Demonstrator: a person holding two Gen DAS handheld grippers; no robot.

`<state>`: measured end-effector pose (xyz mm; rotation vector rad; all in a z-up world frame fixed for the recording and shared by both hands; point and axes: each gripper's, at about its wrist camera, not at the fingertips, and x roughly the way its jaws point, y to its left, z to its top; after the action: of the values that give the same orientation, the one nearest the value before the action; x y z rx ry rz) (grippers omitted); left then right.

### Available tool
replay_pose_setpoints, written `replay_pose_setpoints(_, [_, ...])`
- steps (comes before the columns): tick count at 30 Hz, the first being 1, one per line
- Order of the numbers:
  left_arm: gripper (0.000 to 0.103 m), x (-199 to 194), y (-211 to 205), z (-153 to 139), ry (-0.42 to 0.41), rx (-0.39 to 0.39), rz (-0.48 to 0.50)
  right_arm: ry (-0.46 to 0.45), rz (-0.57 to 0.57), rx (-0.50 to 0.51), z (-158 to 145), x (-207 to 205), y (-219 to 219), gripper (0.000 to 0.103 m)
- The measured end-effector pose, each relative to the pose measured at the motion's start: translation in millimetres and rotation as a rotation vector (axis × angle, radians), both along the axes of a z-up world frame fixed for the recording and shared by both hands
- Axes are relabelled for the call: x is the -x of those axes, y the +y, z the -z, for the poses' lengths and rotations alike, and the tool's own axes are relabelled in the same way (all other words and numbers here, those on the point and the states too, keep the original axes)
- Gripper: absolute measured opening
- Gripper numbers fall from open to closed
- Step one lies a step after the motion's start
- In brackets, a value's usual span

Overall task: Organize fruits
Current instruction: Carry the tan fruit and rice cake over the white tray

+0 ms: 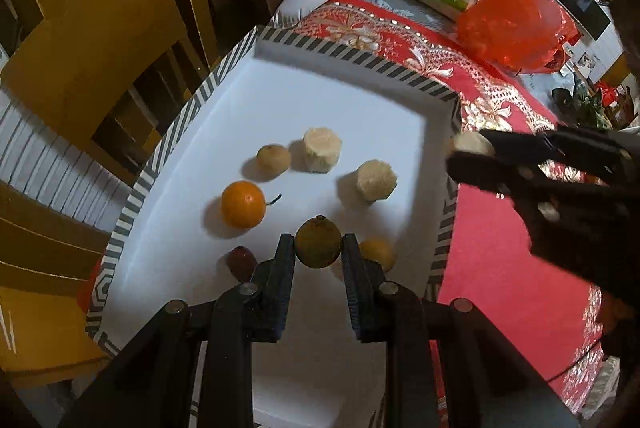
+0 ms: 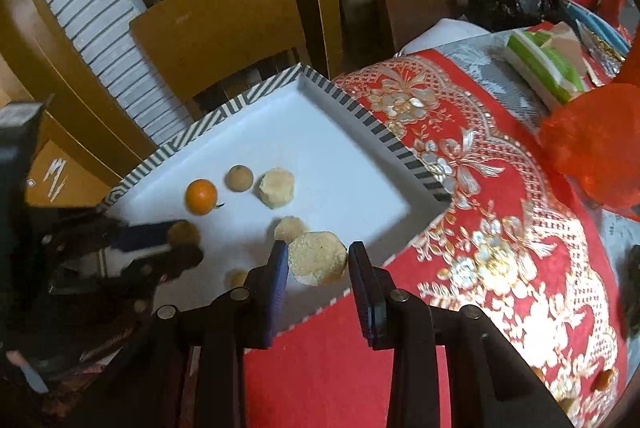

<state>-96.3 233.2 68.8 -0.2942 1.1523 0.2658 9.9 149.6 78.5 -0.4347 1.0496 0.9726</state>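
Clamped between the fingers of the left gripper [image 1: 318, 248] is a dull greenish-brown round fruit [image 1: 318, 242], which is held above the white floor of a tray [image 1: 224, 68] edged with a black-and-white striped rim. To the left of this gripper's fingertips a small dark red fruit [image 1: 241, 261] is seen on the tray, and farther ahead on the same side a bright orange [image 1: 243, 204] with a short stem. Ahead of the gripper, beyond the orange, a small tan round fruit [image 1: 273, 159] lies just beside a pale peeled chunk [image 1: 321, 150], and a second pale chunk [image 1: 375, 180] sits ahead and to the right. Just right of the right finger a yellowish fruit [image 1: 378, 253] is partly hidden. Farther right, over the tray's striped edge, the right gripper [image 2: 318, 260] is closed on a third pale, rough-sided chunk [image 2: 317, 258], gripped across its sides and held near the tray's near corner. From this gripper's own view the tray lies ahead and to the left, and a red cloth [image 2: 480, 228] with gold and silver floral work is spread ahead and to the right. Beyond the cloth, to the far right, a translucent red bag [image 2: 596, 148] and a green-and-white box [image 2: 544, 64] are seen. Wooden chairs [image 1: 92, 40] stand past the tray's left side.
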Motion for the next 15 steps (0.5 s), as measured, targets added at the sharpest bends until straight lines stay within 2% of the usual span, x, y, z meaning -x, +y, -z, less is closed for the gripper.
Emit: replay_pose_setpoints(15, [0.023,0,6,18,0.035,0.033,0.000,0.042,0.007,0.054,43,-34,38,0.034])
